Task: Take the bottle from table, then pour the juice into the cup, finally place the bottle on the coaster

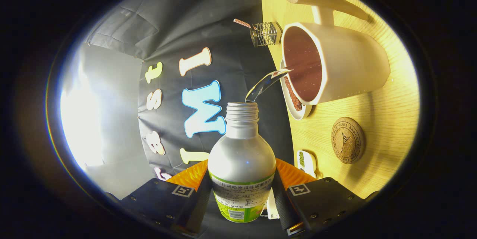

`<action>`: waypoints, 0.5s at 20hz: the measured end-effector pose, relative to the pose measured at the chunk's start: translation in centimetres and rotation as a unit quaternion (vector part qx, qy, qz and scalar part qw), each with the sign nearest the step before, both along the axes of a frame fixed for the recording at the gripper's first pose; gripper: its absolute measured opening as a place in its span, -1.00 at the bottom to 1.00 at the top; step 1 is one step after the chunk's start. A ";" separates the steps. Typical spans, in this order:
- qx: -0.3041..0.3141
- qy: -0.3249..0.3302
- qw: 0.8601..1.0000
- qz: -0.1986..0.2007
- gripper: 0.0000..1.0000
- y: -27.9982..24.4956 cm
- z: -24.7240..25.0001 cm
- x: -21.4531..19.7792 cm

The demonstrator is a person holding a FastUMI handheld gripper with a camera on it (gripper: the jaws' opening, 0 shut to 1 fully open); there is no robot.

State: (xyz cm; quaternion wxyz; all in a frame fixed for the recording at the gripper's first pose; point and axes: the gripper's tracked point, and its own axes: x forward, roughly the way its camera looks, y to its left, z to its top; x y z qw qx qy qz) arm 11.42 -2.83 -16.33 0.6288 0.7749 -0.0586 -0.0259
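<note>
the bottle is already off the table and clamped in your gripper: both fingers press on its labelled lower body, one on each side, so the jaws are closed on it and the hold looks square. its cap is off and the threaded neck points forward, away from the fingers. you have the whole rig rolled over, so the wooden table stands to one side of the view and the bottle lies tipped toward it.

just beyond the neck, a clear stream of juice leaves the mouth and arcs into the cup, a pale mug with a long wooden handle and a dark inside, standing on a small saucer. the stream seems to land within the rim; i see no spill on the wood, though the far side of the saucer is hidden.

so the first step is done and the second is under way. how full the cup is, i cannot tell.

what is left: right the bottle to stop the flow, then carry it to the round cork coaster, which lies bare on the table beside the saucer, near but apart from it. a small wire holder sits past the cup, out of your path.
</note>
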 end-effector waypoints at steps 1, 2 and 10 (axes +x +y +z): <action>0.000 -0.001 1.000 0.001 0.54 0.1 0.1 0.0; 0.000 -0.002 1.000 0.001 0.54 0.1 0.2 0.0; 0.019 -0.007 1.000 -0.007 0.54 0.0 0.4 0.2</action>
